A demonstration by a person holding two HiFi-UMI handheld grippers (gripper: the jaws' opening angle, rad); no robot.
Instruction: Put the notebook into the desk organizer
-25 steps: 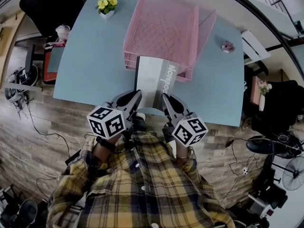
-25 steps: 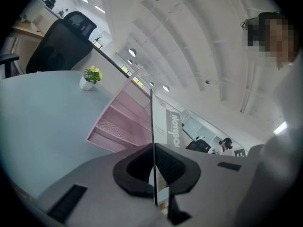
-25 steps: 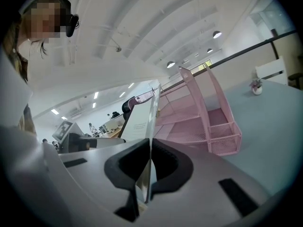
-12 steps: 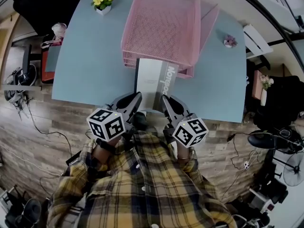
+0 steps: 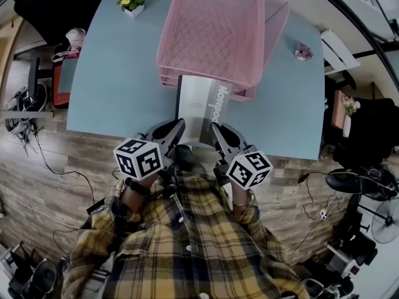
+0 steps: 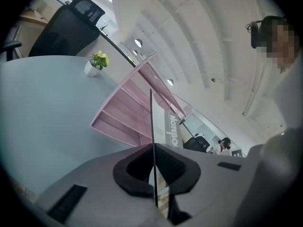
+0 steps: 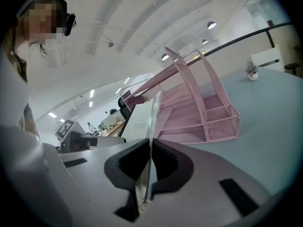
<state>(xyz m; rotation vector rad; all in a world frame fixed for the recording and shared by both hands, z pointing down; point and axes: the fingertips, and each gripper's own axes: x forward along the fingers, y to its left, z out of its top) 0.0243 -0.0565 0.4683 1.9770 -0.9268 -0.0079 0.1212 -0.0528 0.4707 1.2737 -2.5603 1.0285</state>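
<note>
A grey-white notebook (image 5: 201,108) lies flat over the table's near edge, its far end tucked under the front of the pink mesh desk organizer (image 5: 212,33). My left gripper (image 5: 181,124) is shut on the notebook's near left corner, and my right gripper (image 5: 215,128) is shut on its near right corner. In the left gripper view the notebook (image 6: 171,126) shows edge-on between the pads of that gripper (image 6: 155,167), pointing at the organizer (image 6: 125,117). In the right gripper view the notebook (image 7: 140,119) is pinched in the gripper (image 7: 147,169) with the organizer (image 7: 199,112) just beyond.
The blue-grey table (image 5: 124,73) carries a yellow flower pot (image 5: 132,2) at the far left and a small purple plant (image 5: 303,52) at the right. Chairs, cables and a fan stand on the wooden floor around it.
Both grippers keep their hold on the notebook and have barely moved. The head view has shifted a little, so the table sits slightly higher in the picture.
</note>
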